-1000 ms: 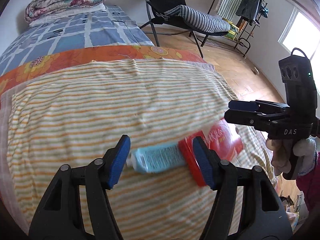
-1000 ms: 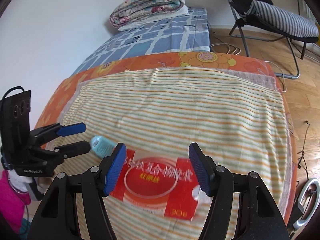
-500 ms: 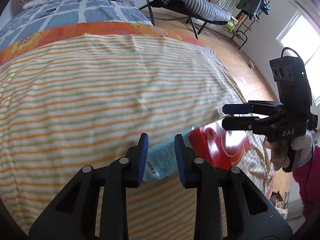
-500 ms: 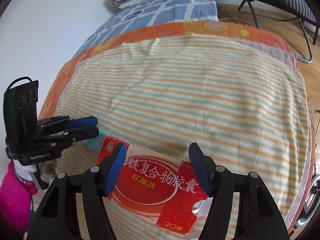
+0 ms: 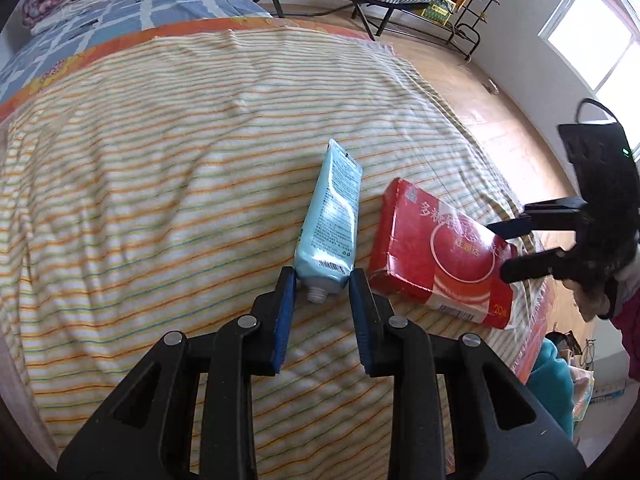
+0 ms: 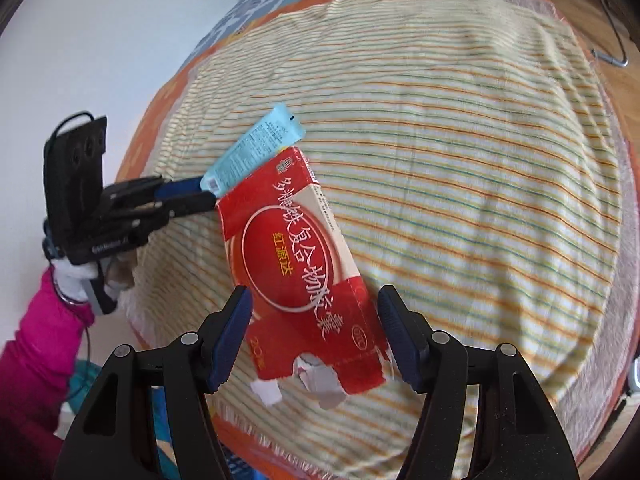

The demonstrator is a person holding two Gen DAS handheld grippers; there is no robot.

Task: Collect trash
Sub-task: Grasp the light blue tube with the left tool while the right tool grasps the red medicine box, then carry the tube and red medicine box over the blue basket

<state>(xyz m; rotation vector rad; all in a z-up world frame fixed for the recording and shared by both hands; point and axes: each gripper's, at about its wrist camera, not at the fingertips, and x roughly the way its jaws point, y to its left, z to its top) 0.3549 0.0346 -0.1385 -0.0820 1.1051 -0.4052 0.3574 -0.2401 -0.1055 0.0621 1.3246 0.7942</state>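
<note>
Left gripper (image 5: 322,280): the blue pads bracket the neck end of the crumpled light-blue plastic tube (image 5: 330,227), both seeming to touch it. The cap is off and the threaded nozzle points back between the fingers. The tube's far end looks raised off the striped yellow-and-orange bed cover (image 5: 160,160), which suggests a clamped hold near the shoulder, probably chosen because that is the stiffest part of a squeezed tube. Contact on the right pad is not fully clear.

Right gripper (image 6: 314,330): jaws spread wide on either side of the near end of the flat red cardboard medicine box (image 6: 300,272), with visible gaps; not yet gripping. The box lies on the cover near the bed's edge, just beside the tube and overlapping its lower end in the right wrist view.

Containers: the box's near flap is torn open, with grey-white scraps showing; its contents cannot be determined. No bin is identifiable in either view.
</note>
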